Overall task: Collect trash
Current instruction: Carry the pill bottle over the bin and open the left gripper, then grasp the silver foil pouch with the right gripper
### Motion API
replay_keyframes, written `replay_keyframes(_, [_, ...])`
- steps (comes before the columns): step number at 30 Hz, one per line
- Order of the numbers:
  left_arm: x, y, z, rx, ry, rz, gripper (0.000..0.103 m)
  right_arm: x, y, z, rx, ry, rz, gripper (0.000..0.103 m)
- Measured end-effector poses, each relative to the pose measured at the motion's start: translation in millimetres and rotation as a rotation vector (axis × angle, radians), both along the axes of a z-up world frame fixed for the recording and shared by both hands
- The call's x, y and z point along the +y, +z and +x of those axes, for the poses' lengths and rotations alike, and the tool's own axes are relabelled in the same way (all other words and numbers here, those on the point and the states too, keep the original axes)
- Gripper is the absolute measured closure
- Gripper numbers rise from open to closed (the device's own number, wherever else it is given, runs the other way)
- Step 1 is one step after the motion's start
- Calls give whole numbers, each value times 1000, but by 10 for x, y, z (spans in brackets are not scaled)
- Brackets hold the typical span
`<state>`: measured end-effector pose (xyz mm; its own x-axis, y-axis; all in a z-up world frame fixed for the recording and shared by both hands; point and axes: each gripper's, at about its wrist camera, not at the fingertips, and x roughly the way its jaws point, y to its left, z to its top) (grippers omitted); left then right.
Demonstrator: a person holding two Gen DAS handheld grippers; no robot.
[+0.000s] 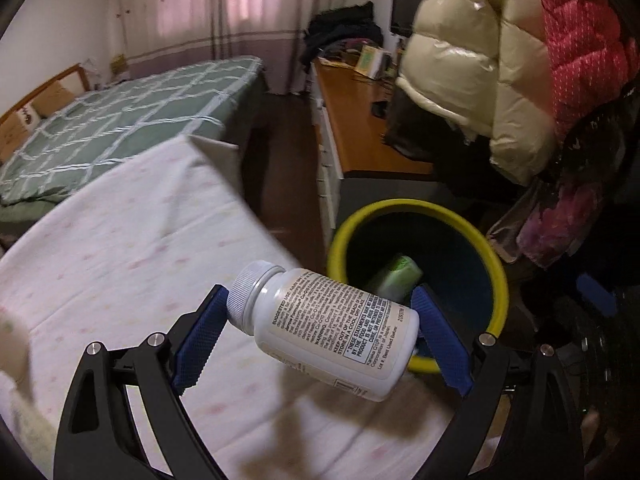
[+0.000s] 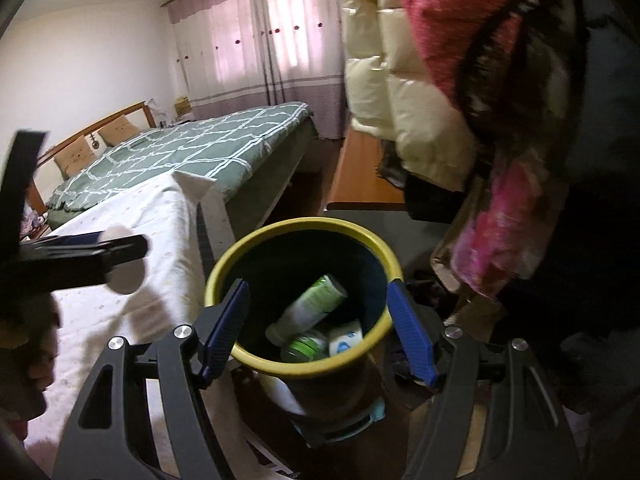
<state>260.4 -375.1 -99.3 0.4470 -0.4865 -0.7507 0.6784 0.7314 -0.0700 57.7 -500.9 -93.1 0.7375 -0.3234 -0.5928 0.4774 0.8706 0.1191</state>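
Left hand-held gripper [image 1: 320, 326] is clamped on a white pill bottle [image 1: 328, 332]: blue pads press the cap end on one side and the base on the other, so the bottle lies crosswise btwn them, tilted, label text facing the camera. Jaws stand wide b/c the bottle is held lengthwise. It hangs over the edge of the cloth-covered surface [image 1: 120, 248], just beside the bin [image 1: 496, 268], not yet over the opening.

Right hand-held gripper [image 2: 316, 324] has its jaws well apart w/ nothing btwn the pads. Seen thru the gap is the bin [image 2: 256, 240], yellow rim, dark inside, standing on the floor next to the surface [image 2: 160, 216]. Inside the bin: a green-and-white tube [image 2: 316, 304] lying slanted, a green-lidded container [image 2: 306, 348] below it, and a small white box w/ blue print [image 2: 346, 340] touching both.

In the right wrist view the left hand-held gripper [image 2: 120, 258] shows at left, blurred, w/ the bottle's round white end [image 2: 126, 276] sticking out over the surface.

Bed [image 2: 180, 152] w/ green checked cover sits behind the surface; puffy jackets [image 2: 400, 100] hang above the bin at right.
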Motion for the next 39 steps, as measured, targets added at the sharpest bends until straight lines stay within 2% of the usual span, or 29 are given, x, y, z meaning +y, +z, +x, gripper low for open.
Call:
replay_keyframes(5, [-559,-126,-25,20,-47,27,12,-124,-23,-118,0,-26,16,35])
replay_keyframes(10, [-886,-210,0,33,-56,45,12,-199,-27,-148,3,-44,26,35])
replay_keyframes(11, [-935,-226,19,34,-54,49,9,-212,-29,-151,3,-46,29,35])
replay_keyframes(14, [-974,-219,65,14,-22,42,5,-206,-29,-139,5,-47,31,35])
replay_keyframes(19, [-701,-42,0,-40,26,11,5,-156,-26,-96,8,-32,33,35])
replay_keyframes(23, [-178,292,-249,-138,64,-49,5,-63,-22,-41,6,-3,39,35])
replay_keyframes(28, [748,640,-524,-231,191,-112,5,178,-27,116,7,68,48,35])
replay_keyframes(32, [1668,733,-698,-251,366,-125,5,519,-21,322,12,172,63,35])
replay_keyframes(39, [3264,674,-1161,-292,731,-62,5,1453,48,727,4,425,84,35])
